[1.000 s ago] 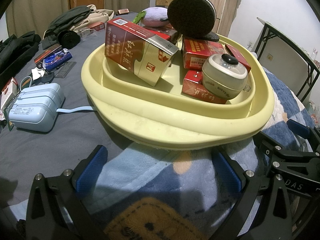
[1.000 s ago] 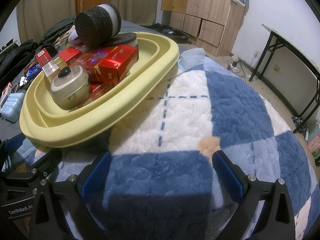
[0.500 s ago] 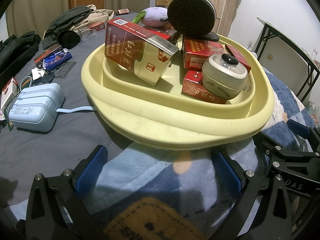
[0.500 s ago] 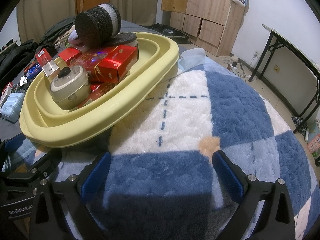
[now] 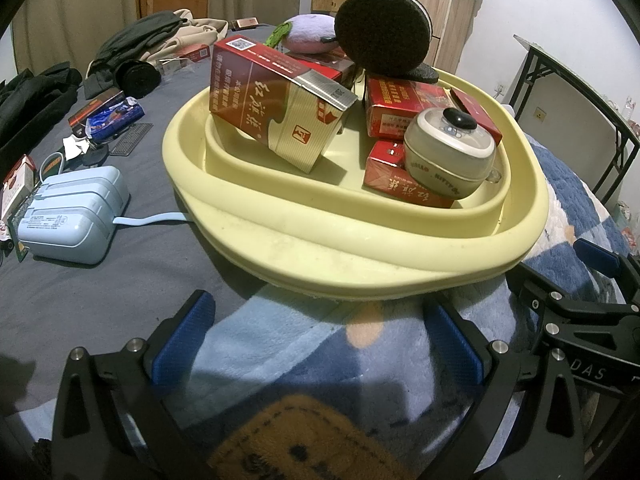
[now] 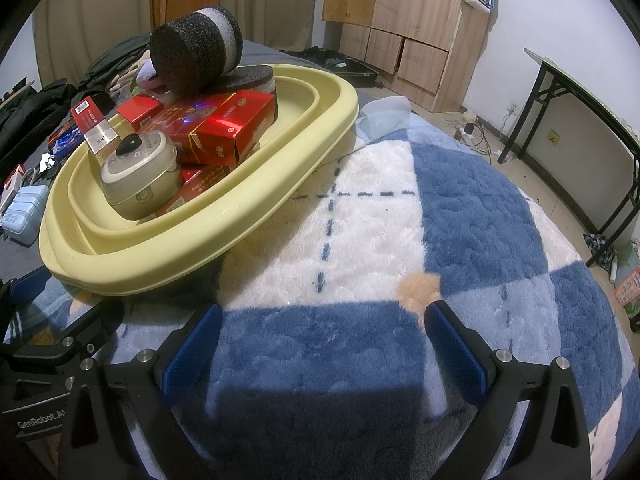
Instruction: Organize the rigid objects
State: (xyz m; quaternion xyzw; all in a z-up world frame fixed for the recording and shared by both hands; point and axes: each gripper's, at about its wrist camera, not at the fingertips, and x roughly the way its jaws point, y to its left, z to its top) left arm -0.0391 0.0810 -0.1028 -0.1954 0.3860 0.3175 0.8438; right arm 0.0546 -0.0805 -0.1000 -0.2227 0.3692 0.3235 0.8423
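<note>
A pale yellow basin (image 5: 304, 240) (image 6: 168, 264) sits on the bed. Inside lie several red cigarette cartons (image 5: 256, 92) (image 6: 236, 124), a small grey toy rice cooker (image 5: 448, 156) (image 6: 138, 172) and a black-and-white plush cookie roll (image 5: 384, 36) (image 6: 196, 56). My left gripper (image 5: 318, 340) stands open just short of the basin's near rim, with nothing between its fingers. Over the blue-and-white blanket to the right of the basin, my right gripper (image 6: 320, 344) is open and empty too. Each gripper shows at the edge of the other's view.
A light blue case (image 5: 74, 216) with a strap lies on the grey sheet left of the basin, with small boxes and packets (image 5: 112, 114) behind it. Dark clothes (image 5: 136, 48) are piled at the back. A purple plush (image 5: 308, 32) lies behind the basin. Wooden cabinets (image 6: 404, 28) and a black-framed table (image 6: 580, 92) stand right.
</note>
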